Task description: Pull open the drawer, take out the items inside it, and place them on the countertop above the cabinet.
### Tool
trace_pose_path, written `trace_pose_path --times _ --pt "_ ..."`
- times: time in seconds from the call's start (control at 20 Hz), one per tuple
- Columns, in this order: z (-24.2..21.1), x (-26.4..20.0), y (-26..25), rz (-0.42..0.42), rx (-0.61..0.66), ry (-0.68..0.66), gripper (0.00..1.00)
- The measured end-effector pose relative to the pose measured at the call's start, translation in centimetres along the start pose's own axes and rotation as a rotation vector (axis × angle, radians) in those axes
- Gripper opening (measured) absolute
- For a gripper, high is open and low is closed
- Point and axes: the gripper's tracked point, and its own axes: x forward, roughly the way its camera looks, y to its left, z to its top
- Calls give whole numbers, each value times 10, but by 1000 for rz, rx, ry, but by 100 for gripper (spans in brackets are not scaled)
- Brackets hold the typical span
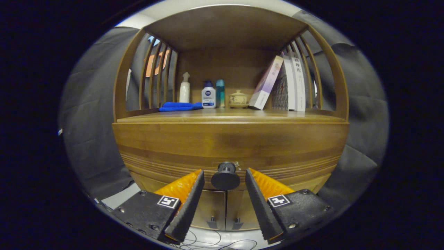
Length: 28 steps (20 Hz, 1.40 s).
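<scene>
The gripper (224, 180) is held level with the drawer front (229, 146), and its fingers are spread wide, nothing clamped. The round black knob (225, 176) is framed squarely between the two fingertips, dead ahead along the line of approach, with a clear gap left on either side of it. The knob's stem is seen pointing straight out of the wood toward the camera, so a straight advance followed by a straight pull back is what seems called for. Whether the fingertips are already alongside the knob or just short of it cannot quite be settled from this angle. The drawer is closed, its contents hidden. Above it, the countertop (229, 116) is seen, a blue cloth (180, 106), bottles (208, 94) and leaning books (288, 85) set toward its back, the front strip left bare.
</scene>
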Motion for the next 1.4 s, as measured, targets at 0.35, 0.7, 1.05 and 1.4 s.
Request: trace_pose_path --times 0.35,0.7,1.05,1.4 --pt "0 13 1 -22 51 13 53" --pt "1 14 -4 -40 13 -1 45" --pt "1 9 -5 -51 -9 -8 43" --pt "0 5 -3 -37 1 0 43"
